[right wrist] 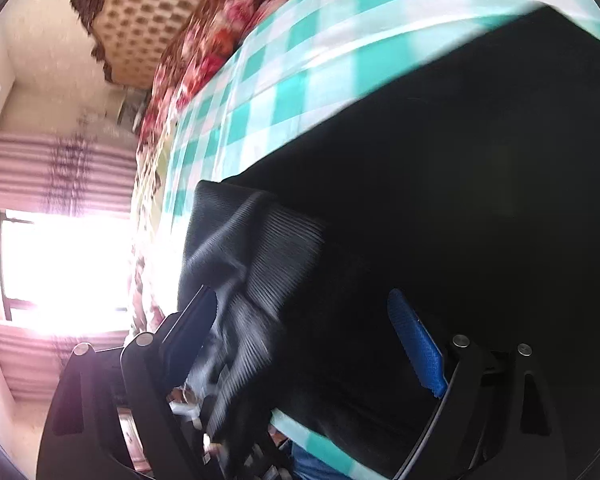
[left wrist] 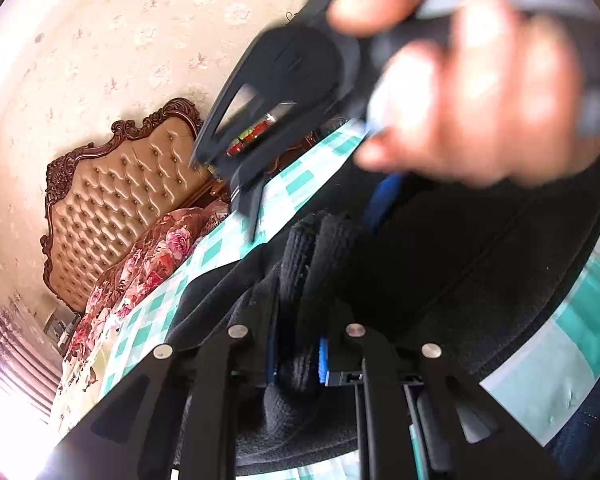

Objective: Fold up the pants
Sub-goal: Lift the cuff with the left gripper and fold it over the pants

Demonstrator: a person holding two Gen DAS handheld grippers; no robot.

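Left fingers (left wrist: 300, 344) pinch black pants (left wrist: 480, 264).

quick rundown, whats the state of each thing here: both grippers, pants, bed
left gripper: shut on a thick fold of the pants
right gripper: jaws apart, ribbed hem between them, not pinched
pants: black, lying partly bunched on the bed
bed: covered by a green checked sheet

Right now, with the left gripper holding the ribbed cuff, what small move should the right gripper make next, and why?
Probably close the right gripper on the ribbed waistband of the black pants. Its jaws stand apart with that fabric between them and do not pinch it yet, while the left gripper is already shut on the ribbed cuff. A fold likely needs both ends held.
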